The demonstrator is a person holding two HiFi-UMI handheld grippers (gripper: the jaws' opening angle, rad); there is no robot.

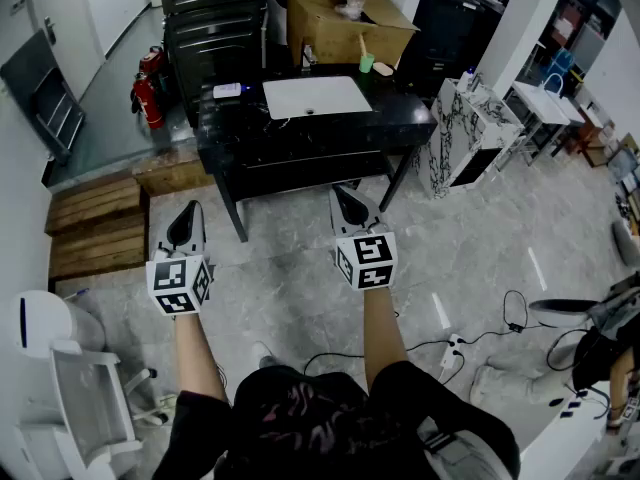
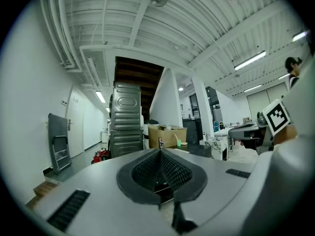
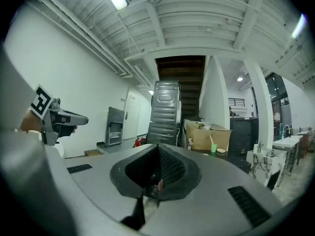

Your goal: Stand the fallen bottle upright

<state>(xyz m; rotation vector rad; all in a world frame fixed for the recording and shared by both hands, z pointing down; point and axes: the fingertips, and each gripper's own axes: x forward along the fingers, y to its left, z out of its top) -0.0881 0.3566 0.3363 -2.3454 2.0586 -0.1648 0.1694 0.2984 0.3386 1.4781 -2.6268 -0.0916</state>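
The left gripper (image 1: 187,218) has its jaws closed together with nothing between them; in the left gripper view the ribbed pads (image 2: 146,170) meet along a single line. The right gripper (image 1: 347,200) is in the same condition, its pads (image 3: 170,167) together and empty. Both units are held level, side by side and well apart, over open floor and pointed toward the black table (image 1: 400,123), which stands well beyond their tips. This reads as an approach posture: nothing is within reach, so the jaws have no reason to be spread. The task's thing is probably the small pale object with a bluish end lying on its side near the table's left rear corner, the bottle (image 1: 228,90); it is too small here to confirm. It lies just beside the white tray (image 1: 315,96). The cardboard box (image 1: 345,18) and green cup (image 1: 366,63) sit behind the tray and take no part. The bottle lies on the left gripper's side, so that unit is the likelier one to take it, and its jaws must open first.
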